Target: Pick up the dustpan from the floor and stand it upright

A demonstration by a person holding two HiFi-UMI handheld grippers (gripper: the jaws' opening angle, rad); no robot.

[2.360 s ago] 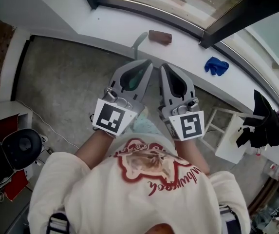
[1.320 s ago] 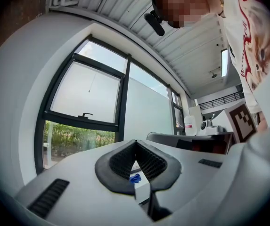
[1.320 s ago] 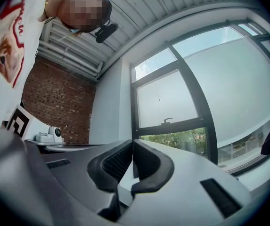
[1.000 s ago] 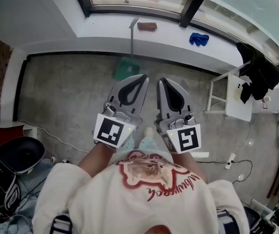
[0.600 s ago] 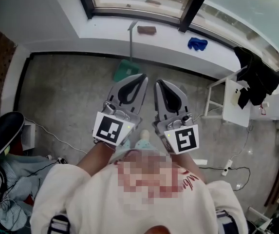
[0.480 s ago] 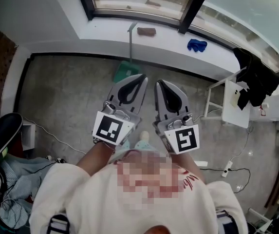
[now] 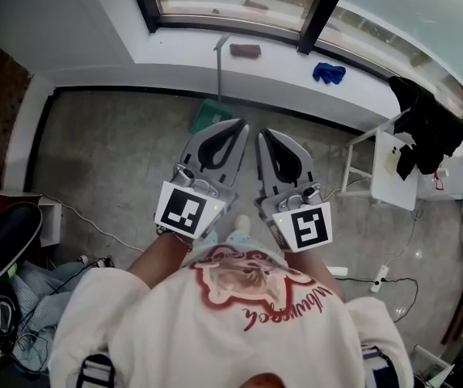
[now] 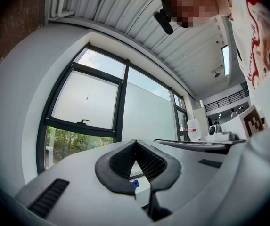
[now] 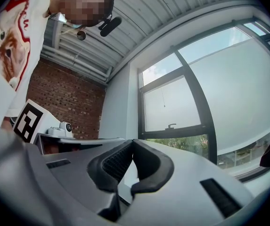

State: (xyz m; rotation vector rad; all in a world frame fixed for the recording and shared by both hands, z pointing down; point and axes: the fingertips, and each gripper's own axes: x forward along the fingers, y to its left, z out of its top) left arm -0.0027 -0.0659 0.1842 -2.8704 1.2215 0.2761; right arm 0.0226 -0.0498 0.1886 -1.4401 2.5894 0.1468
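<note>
Standing upright at the far edge of the grey concrete floor (image 7: 110, 152), green dustpan with long grey handle (image 7: 208, 114) leans on white window-ledge wall (image 7: 288, 87), beyond left gripper (image 7: 237, 126) and right gripper (image 7: 263, 134), both with jaws together, empty.

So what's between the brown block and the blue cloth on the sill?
Bare white sill, the dark window post standing just behind; head view shows it.

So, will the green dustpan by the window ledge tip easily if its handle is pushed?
Probably yes: the dustpan stands on its small pan with a long thin handle up at the window ledge, so a sideways push likely topples it. It looks like thin plastic, so probably light yet stiff.
</note>
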